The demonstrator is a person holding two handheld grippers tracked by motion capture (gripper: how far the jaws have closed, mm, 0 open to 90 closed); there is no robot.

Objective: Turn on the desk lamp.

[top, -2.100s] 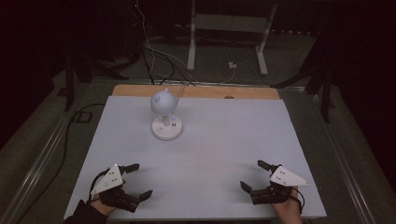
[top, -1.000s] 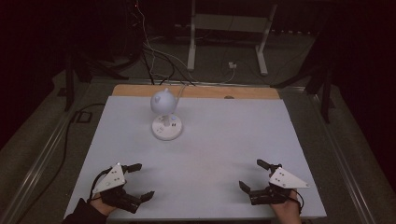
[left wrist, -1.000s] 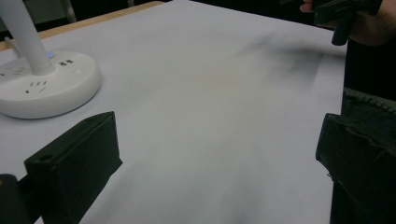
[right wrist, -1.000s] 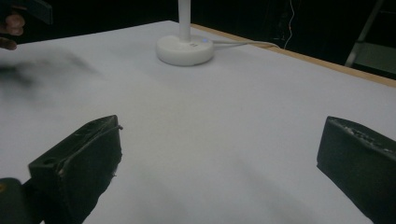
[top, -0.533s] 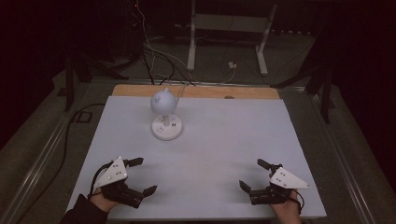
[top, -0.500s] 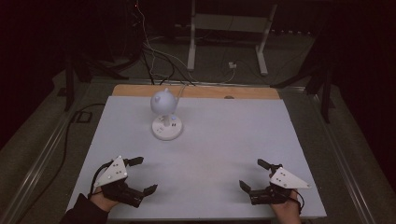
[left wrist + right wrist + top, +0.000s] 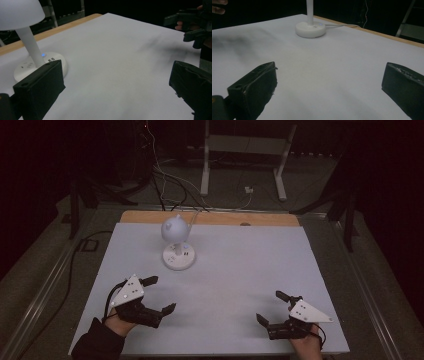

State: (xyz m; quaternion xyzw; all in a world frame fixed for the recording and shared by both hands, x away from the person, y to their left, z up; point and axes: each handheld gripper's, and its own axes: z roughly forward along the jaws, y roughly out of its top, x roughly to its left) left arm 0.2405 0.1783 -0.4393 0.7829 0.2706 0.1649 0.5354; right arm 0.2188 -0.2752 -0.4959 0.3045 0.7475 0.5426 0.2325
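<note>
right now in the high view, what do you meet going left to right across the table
left gripper, jaws apart → white desk lamp farther back → bare stretch of the white table → right gripper, jaws apart

Two hand-held grippers are seen, both made of black parts. On top of the left gripper (image 7: 159, 294) a light grey three-cornered plate (image 7: 127, 290) is fixed, and small dark dots, perhaps screws, are visible on it. The same kind of plate (image 7: 309, 312) is carried by the right gripper (image 7: 270, 307). A thin black cable (image 7: 108, 298) is looped beside the left gripper. A dark sleeve (image 7: 96, 341) is worn on the left arm. In the gripper views the jaws are shown as thick black blocks with a matt, slightly rough surface, and a small round hole is noticed near the corner of one block of each pair.
</note>
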